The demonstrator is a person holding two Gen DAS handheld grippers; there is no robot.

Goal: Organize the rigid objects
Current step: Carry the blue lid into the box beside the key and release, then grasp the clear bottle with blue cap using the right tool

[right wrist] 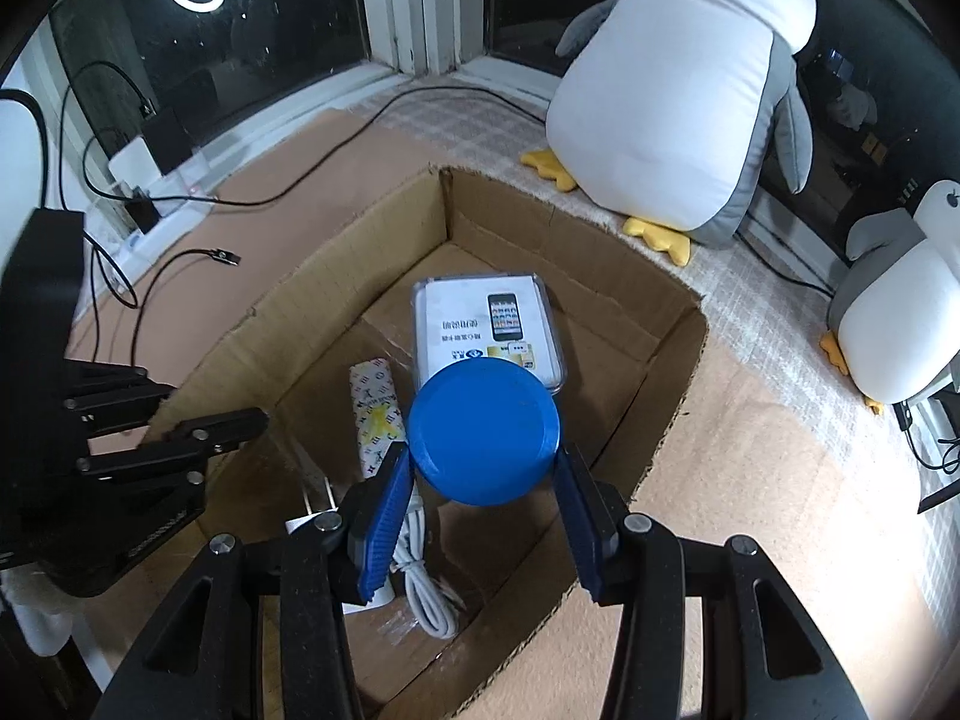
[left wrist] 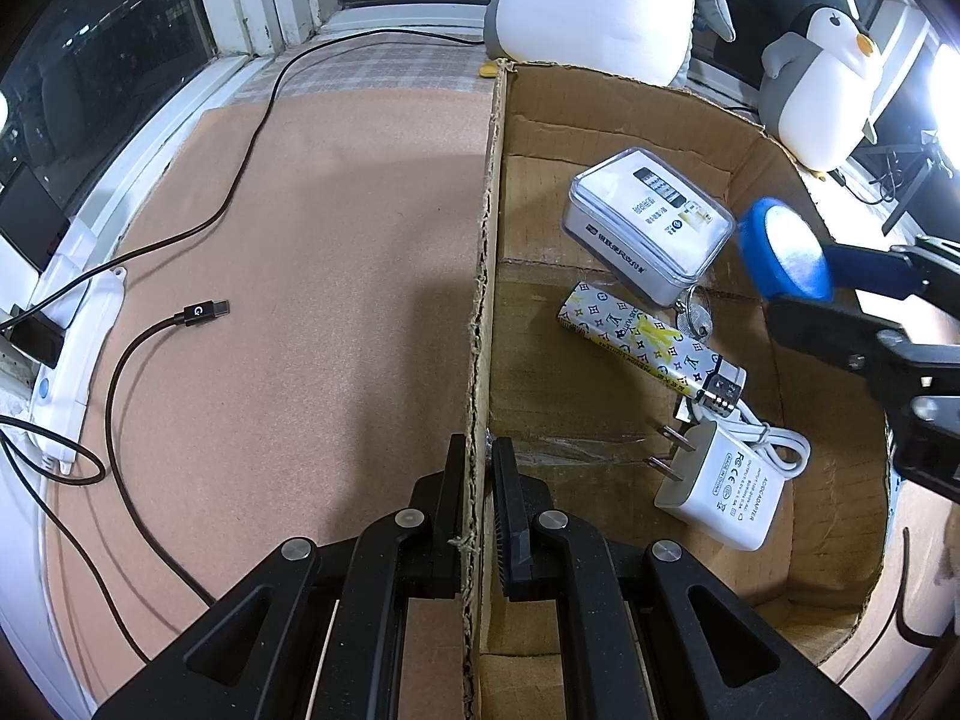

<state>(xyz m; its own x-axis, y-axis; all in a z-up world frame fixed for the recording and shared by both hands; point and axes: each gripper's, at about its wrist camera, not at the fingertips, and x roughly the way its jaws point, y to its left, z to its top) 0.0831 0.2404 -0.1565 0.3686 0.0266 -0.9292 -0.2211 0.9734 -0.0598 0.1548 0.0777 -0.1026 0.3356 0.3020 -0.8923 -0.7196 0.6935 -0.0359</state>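
An open cardboard box [left wrist: 487, 228] [right wrist: 636, 312] stands on the brown mat. My left gripper [left wrist: 480, 450] [right wrist: 246, 429] is shut on the box's left wall, one finger on each side. My right gripper [right wrist: 483, 456] [left wrist: 798, 282] hangs over the box interior, shut on a round blue lid [right wrist: 483, 426] [left wrist: 780, 252] between its blue pads. On the box floor lie a clear plastic case with a white card [left wrist: 648, 222] [right wrist: 480, 318], a patterned stick-shaped pack [left wrist: 636, 342] [right wrist: 375, 402], a white charger [left wrist: 720, 492] and its white cable [right wrist: 426, 594].
A big penguin plush [right wrist: 678, 90] and a smaller one [right wrist: 888, 312] sit behind and right of the box. A black USB cable [left wrist: 198, 315] snakes over the mat [left wrist: 300, 240] to the left, toward a white power strip [left wrist: 66, 360] by the window.
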